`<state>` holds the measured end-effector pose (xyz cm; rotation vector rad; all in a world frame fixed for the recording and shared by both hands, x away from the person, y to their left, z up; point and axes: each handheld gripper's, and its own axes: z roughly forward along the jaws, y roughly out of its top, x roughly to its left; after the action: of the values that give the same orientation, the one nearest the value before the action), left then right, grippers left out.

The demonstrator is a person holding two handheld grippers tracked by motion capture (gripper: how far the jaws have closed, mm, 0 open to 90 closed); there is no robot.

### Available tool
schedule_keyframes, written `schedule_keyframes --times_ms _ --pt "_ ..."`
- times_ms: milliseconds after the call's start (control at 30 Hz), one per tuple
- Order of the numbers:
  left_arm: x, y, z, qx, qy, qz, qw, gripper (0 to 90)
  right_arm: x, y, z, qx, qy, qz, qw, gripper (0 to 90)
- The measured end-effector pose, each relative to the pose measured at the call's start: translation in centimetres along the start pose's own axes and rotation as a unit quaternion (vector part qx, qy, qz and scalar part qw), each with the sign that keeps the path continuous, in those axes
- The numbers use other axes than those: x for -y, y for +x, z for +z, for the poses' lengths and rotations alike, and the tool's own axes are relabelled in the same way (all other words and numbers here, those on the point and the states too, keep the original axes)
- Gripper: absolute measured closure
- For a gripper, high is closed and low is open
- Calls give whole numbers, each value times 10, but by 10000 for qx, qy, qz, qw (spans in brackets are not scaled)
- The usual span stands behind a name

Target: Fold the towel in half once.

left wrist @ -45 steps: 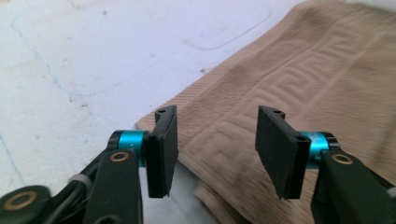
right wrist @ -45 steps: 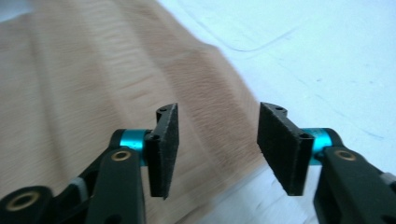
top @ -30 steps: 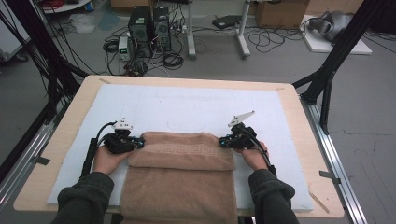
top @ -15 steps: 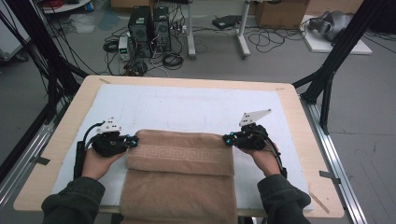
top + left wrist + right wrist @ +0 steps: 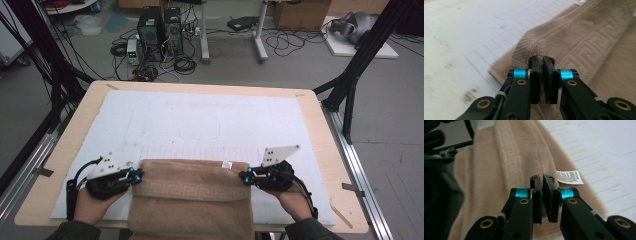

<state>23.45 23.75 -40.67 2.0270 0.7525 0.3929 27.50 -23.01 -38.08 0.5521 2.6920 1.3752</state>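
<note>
High view: towel (image 5: 190,197) between grippers

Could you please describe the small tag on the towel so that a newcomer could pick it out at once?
On the white mat covering the wooden table lies a tan towel. At the towel's far edge, near the right gripper, a small white label sticks out. It alone is white and printed with a barcode.
</note>
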Motion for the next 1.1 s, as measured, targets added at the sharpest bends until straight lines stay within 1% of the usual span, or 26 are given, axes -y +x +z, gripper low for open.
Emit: schedule_keyframes --times_ms 67,100,133,167,200,233,267,300,333,367,400,433,467,500,533,600,700,733,800,867,900,967,1000,1033,1067,1100 --pt "10 -12 -7 35 83 54 9999 842 7 13 0 -58 80 -47 9999 859" --pt "15 -16 -11 124 93 14 9999 825 13 24 -1 -242 106 -83 9996 855" --pt "18 -20 -16 236 91 -10 9997 825 13 24 -1 -242 106 -83 9996 855" --pt "21 -23 -20 263 112 -12 9996 739 16 30 -3 -308 119 -135 9994 825" --pt "22 -24 -23 272 135 -19 9995 739 16 30 -3 -308 119 -135 9994 825" --pt "22 -24 -25 283 153 -33 9995 680 17 28 -7 -296 0 -107 9995 781" --pt "21 -23 -26 258 163 -32 9995 680 17 28 -7 -296 0 -107 9995 781" --pt "19 -21 -27 229 162 -34 9996 627 16 19 -10 -154 -72 2 9999 756" --pt "16 -18 -27 237 132 -53 9996 627 16 19 -10 -154 -72 2 9999 756" --pt "13 -15 -27 249 83 -52 9996 616 16 9 -12 -99 -160 94 9998 717" --pt "9 -13 -26 234 42 -68 9997 616 16 9 -12 -99 -160 94 9998 717" --pt "6 -11 -26 272 -35 -115 9996 599 15 3 -12 -38 -159 160 9997 712" --pt "2 -9 -26 291 -96 -81 9995 595 16 -3 -12 -27 -154 216 9996 708" --pt "-1 -8 -26 267 -116 -46 9996 589 15 -12 -10 118 -95 204 9997 685" --pt "-4 -7 -25 260 -102 -14 9996 589 15 -12 -10 118 -95 204 9997 685" --pt "-9 -2 -21 190 -86 27 9998 589 15 -21 -6 149 -90 271 9995 665" --pt "-14 8 -13 112 -54 -17 9999 591 13 -31 3 253 47 229 9994 639" --pt "-15 12 -9 78 -40 -36 10000 594 12 -34 7 337 111 206 9992 626" --pt "-17 21 0 -24 40 -100 9999 599 12 -39 13 338 175 257 9989 592" --pt "-17 30 11 -73 154 -143 9998 599 12 -45 19 515 296 246 9979 557" --pt "-17 34 17 -179 258 -143 9994 599 14 -48 22 537 359 277 9975 533" --pt "-17 43 28 -252 412 -203 9986 587 20 -55 29 621 476 395 9962 487" --pt "-16 47 32 -328 500 -198 9980 587 20 -55 29 621 476 395 9962 487" --pt "-15 50 37 -396 576 -238 9973 558 24 -58 34 742 601 433 9945 439" --pt "-14 54 41 -423 656 -268 9966 558 24 -58 34 742 601 433 9945 439" --pt "-13 57 46 -484 795 -240 9954 509 28 -61 38 753 670 496 9937 420"
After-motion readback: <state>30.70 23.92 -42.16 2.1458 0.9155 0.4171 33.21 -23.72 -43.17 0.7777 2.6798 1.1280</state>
